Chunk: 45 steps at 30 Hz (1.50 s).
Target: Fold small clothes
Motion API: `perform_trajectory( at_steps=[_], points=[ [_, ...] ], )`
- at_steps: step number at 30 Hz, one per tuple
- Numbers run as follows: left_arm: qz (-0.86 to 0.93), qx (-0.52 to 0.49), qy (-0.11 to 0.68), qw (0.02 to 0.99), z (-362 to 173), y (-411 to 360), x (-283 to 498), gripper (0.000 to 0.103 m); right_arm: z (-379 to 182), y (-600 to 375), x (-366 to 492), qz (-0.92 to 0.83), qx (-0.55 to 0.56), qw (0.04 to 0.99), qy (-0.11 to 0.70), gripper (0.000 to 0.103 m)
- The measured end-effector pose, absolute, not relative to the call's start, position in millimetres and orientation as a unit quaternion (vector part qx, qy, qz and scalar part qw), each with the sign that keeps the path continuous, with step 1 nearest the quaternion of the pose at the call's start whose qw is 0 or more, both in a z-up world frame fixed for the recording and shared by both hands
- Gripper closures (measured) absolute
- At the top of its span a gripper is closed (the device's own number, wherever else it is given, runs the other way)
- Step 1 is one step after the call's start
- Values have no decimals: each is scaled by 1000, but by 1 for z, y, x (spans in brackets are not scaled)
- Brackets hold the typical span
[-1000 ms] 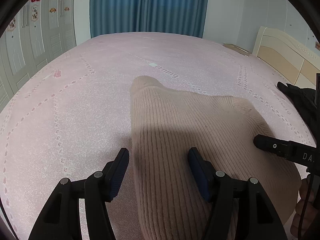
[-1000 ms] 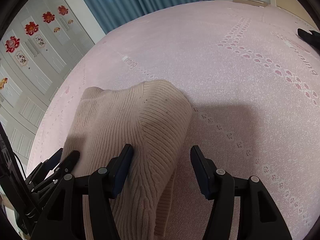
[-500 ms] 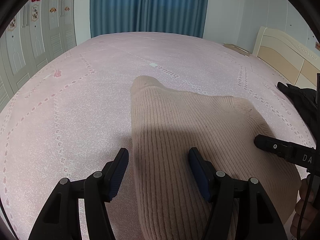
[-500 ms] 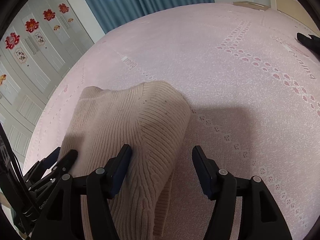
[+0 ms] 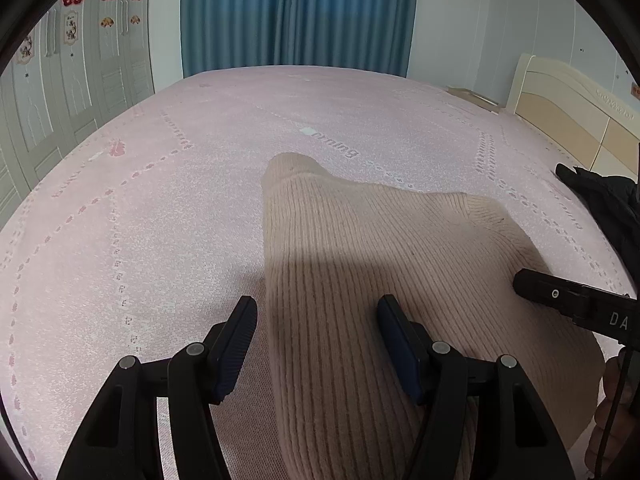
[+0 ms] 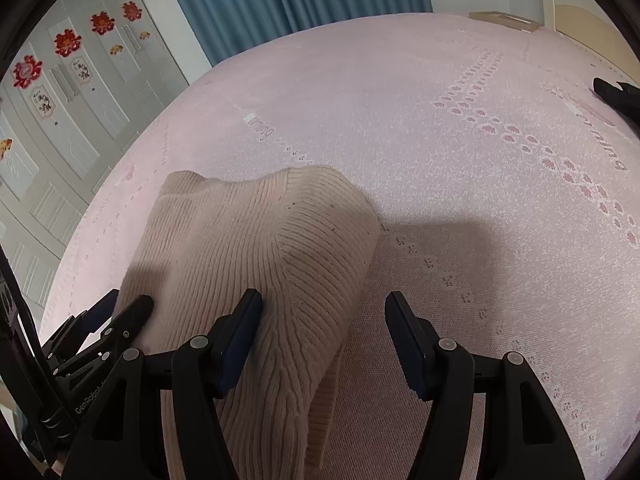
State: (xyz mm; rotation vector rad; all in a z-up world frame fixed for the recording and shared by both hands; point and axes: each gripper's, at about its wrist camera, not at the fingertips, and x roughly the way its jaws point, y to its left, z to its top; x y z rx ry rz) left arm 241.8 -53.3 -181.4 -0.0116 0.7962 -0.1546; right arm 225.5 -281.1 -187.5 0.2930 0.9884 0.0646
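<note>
Both hand-held grippers point(image 5: 316, 344) point(image 6: 324, 340) hover open over beige sweater point(image 5: 360, 260).

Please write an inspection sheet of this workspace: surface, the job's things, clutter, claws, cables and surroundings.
Surface: pink bedspread with dotted pattern, flat.
Job's things: beige ribbed sweater lying on the bedspread, partly folded.
Clutter: black garment at the right edge.
Claws: left claw open over the sweater's left edge; right claw open over its right edge; neither grips.
Cables: thin black cable near a hand.
Surroundings: blue curtain, white wardrobe, headboard.
</note>
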Motion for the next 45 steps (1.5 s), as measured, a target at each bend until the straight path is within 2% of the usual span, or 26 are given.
perform_trajectory(
  at_steps=[11, 13, 15, 17, 24, 28, 32, 40, 45],
  points=[
    [-74, -13, 366, 928, -174, -53, 223, 44, -172, -276, 203, 30, 87, 896, 435, 42],
    [-83, -22, 362, 928, -172, -49, 216, 48, -170, -276, 199, 29, 83, 897, 433, 42],
    [-97, -34, 359, 927, -169, -46, 207, 53, -168, -277, 195, 35, 92, 895, 434, 46],
    [-109, -45, 357, 927, -167, -44, 199, 53, -166, -278, 191, 46, 103, 893, 437, 49],
    [-143, -55, 365, 918, -165, -49, 178, 53, -157, -257, 167, 96, 86, 899, 419, 49],
    [-140, -48, 388, 910, -173, -50, 180, 51, -183, -250, 172, 74, 64, 876, 472, 49],
    [-128, -6, 385, 914, -176, -63, 182, 48, -189, -252, 179, 65, 69, 866, 490, 48],
    [-138, -60, 378, 913, -172, -46, 192, 44, -177, -258, 174, 74, 66, 881, 462, 46],
    [-122, -48, 380, 916, -171, -51, 205, 43, -174, -261, 187, 69, 72, 888, 449, 47]
  ],
)
